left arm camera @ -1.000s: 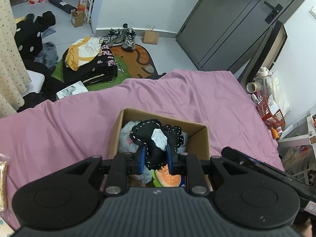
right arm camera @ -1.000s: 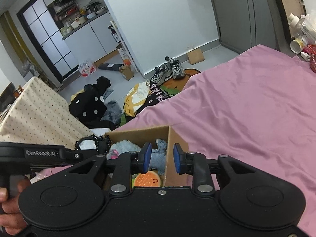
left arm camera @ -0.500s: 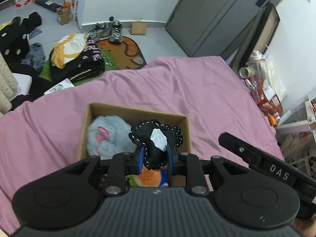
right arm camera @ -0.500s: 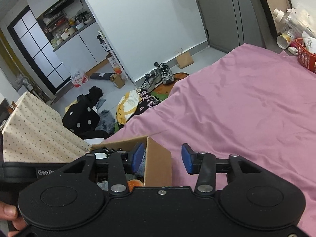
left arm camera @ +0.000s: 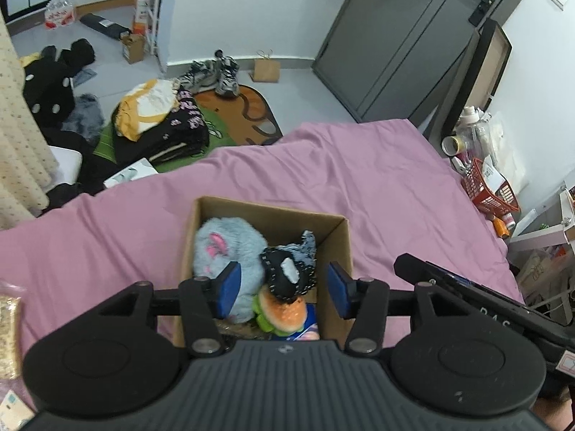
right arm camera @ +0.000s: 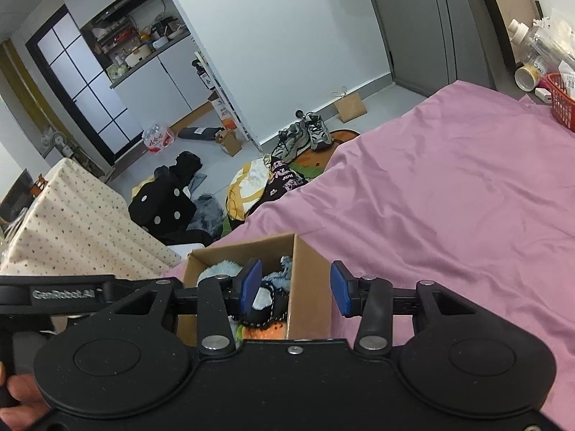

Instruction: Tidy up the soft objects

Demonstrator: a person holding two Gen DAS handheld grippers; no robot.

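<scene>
**Black plush dropped in the box, both grippers spread wide**

Since half a second ago, the black stitched plush [left arm camera: 287, 276] is no longer pinched by the left gripper [left arm camera: 284, 289]: the blue pads are now spread wide apart with nothing between them, and the toy is seen lying inside the cardboard box [left arm camera: 337, 240], low in the centre of the left wrist frame. It is resting on top of the burger plush [left arm camera: 284, 314], with the fluffy grey-blue plush [left arm camera: 224, 242] just to its left. The right gripper [right arm camera: 294, 289] is also parted and holding nothing; in its view one pad is placed over the box interior and the other outside the right wall, so the wall is straddled but, as far as can be told, not touched.

So the release step looks basically done, judging by how things lie. To finish it cleanly:

- The left gripper is best lifted straight up and back, so the open pads aren't snagged on the toy's stitched edge or the box rim.
- The right gripper is best kept off the cardboard wall, or the box could be tipped or slid on the soft pink bedsheet [left arm camera: 359, 179].
- The black toy is perched fairly high on the pile, so a gentle press down might be worth it if more stuff is to be fitted.

No other loose plush is seen on the bed in these views, so whether anything is left to collect can't be told.
</scene>
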